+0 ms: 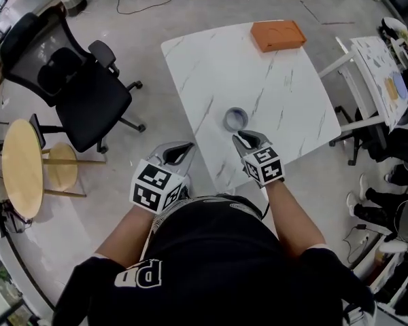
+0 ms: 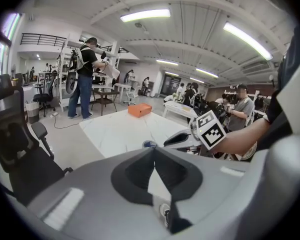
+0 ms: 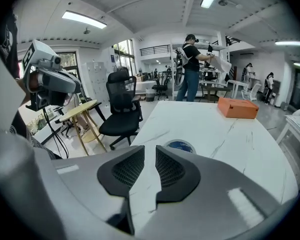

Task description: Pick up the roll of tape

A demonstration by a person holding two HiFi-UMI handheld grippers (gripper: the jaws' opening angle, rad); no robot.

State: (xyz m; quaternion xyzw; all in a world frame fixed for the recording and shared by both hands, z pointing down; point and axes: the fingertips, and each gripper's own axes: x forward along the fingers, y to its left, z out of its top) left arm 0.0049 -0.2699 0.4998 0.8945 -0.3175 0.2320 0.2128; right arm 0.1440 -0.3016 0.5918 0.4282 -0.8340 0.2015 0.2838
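Head view: the roll of tape [image 1: 236,119] lies flat on the surface [image 1: 285,80], just beyond the right tongs [image 1: 240,136]. Left gripper view: the left tongs [image 2: 154,149] are pressed together, empty. Right gripper view: narrowly parted tips, tape just ahead.

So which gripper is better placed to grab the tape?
Right. The right gripper is over the table, with the tape just ahead of its slightly parted jaws. The left gripper is off the table's edge and farther from the tape, with its jaws together.
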